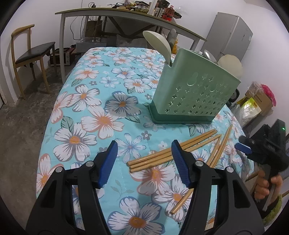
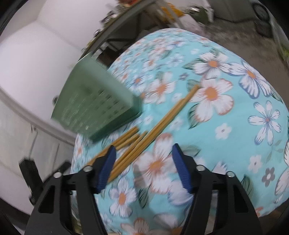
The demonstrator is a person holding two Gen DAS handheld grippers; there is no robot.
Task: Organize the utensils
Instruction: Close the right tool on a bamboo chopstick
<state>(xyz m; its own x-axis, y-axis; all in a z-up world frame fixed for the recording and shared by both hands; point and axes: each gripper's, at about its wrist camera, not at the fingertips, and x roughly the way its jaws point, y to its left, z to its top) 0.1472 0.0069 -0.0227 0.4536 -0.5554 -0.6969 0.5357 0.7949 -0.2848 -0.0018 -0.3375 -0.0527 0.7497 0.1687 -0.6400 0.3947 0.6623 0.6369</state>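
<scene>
Several wooden chopsticks point(image 1: 173, 151) lie loose on the floral tablecloth point(image 1: 101, 101), just in front of a green perforated utensil holder point(image 1: 195, 94). The holder holds a pale ladle point(image 1: 160, 45) and other utensils. My left gripper point(image 1: 144, 151) is open and empty, low over the cloth, its right finger over the chopstick ends. My right gripper point(image 2: 143, 157) is open and empty, hovering over the chopsticks point(image 2: 153, 126) with the holder point(image 2: 97, 103) to its left; this view is blurred. The right gripper also shows at the right edge of the left wrist view point(image 1: 252, 150).
A long grey desk point(image 1: 126, 16) with clutter stands behind the table. A wooden chair point(image 1: 30, 54) is at the left, a small fridge point(image 1: 229, 34) at the back right, boxes and bags point(image 1: 258, 101) at the right.
</scene>
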